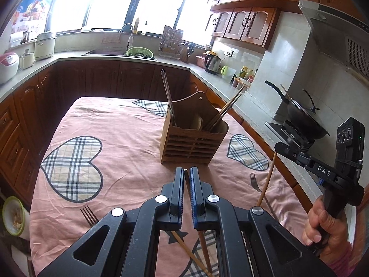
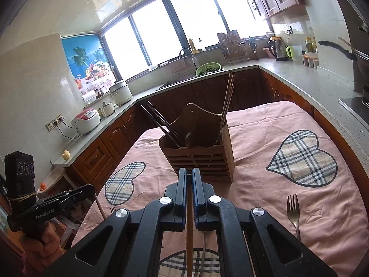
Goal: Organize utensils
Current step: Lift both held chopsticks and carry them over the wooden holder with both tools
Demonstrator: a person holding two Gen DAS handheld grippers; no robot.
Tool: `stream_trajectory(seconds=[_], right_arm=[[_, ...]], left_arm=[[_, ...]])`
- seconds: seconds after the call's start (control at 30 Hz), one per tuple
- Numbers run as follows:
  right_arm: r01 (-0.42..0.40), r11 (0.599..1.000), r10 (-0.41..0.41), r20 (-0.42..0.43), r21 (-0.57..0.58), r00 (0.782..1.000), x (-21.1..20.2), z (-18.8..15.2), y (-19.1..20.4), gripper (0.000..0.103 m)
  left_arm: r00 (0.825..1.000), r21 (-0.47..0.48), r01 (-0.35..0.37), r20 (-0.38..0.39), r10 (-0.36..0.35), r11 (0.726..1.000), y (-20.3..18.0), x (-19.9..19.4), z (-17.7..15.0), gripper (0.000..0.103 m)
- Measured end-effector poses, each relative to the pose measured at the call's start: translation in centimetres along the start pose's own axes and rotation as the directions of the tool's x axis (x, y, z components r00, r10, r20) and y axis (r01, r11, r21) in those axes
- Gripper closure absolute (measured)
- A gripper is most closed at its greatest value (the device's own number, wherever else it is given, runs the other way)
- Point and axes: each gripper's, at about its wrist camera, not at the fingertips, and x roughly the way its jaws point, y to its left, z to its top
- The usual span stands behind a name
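My left gripper (image 1: pixel 186 173) is clamped tight, pointing toward twelve o'clock and tilted downward. My right gripper (image 2: pixel 189 173) is closed likewise; my right hand (image 1: pixel 322 224) grips its handle at four o'clock.

Green colander (image 1: pixel 139 52), kettle (image 1: pixel 212 62), wok (image 1: pixel 299 117)

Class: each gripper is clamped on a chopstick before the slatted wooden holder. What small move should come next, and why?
Probably carry the left gripper forward over the slatted wooden utensil holder: it is shut on a dark chopstick, and the holder's left compartment already holds dark chopsticks.
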Motion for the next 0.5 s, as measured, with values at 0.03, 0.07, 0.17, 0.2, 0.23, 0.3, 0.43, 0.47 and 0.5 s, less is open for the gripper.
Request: stream_trajectory(seconds=[0.03, 0.07, 0.17, 0.2, 0.23, 0.3, 0.43, 0.47, 0.5], right_arm=[[-0.001, 1.000, 0.001, 0.007, -0.002, 1.000, -0.2, 0.1, 0.1, 0.099], [-0.003, 1.000, 0.003, 0.014, -0.003, 1.000, -0.5, 0.3, 0.2, 0.099], [-0.003, 1.000, 0.003, 0.036, -0.009, 0.999, -1.2, 0.8, 0.5, 0.099], [-0.001, 1.000, 0.002, 0.043, -0.010, 0.999, -1.4, 0.9, 0.6, 0.099], [-0.002, 1.000, 0.003, 0.049, -0.011, 0.999, -1.5, 1.1, 0.6, 0.099], [-0.003, 1.000, 0.004, 0.060, -0.014, 0.998, -1.9, 1.3, 0.8, 0.099], [-0.004, 1.000, 0.006, 0.083, -0.021, 0.997, -2.4, 1.8, 1.1, 0.099], [-0.004, 1.000, 0.006, 0.089, -0.021, 0.996, -2.5, 2.0, 1.1, 0.099], [-0.005, 1.000, 0.007, 0.094, -0.021, 0.996, -2.6, 2.1, 1.2, 0.099]], left_arm=[[1.000, 0.002, 0.001, 0.008, -0.001, 1.000, -0.1, -0.3, 0.0, 0.099], [1.000, 0.005, 0.002, 0.015, -0.002, 1.000, -0.1, -0.6, 0.1, 0.100], [0.999, 0.005, 0.007, 0.033, -0.007, 1.000, -0.2, -1.4, 0.2, 0.100], [0.999, 0.004, 0.007, 0.039, -0.007, 1.000, -0.1, -1.5, 0.3, 0.100], [0.999, 0.003, 0.007, 0.045, -0.007, 1.000, -0.1, -1.7, 0.3, 0.100], [0.998, 0.000, 0.008, 0.055, -0.008, 1.000, 0.0, -2.0, 0.4, 0.100], [0.997, 0.003, 0.005, 0.073, -0.005, 1.000, 0.2, -2.2, 0.9, 0.101], [0.997, 0.004, 0.005, 0.077, -0.005, 1.000, 0.2, -2.3, 0.9, 0.101], [0.997, 0.005, 0.005, 0.082, -0.005, 1.000, 0.2, -2.4, 1.1, 0.101]])
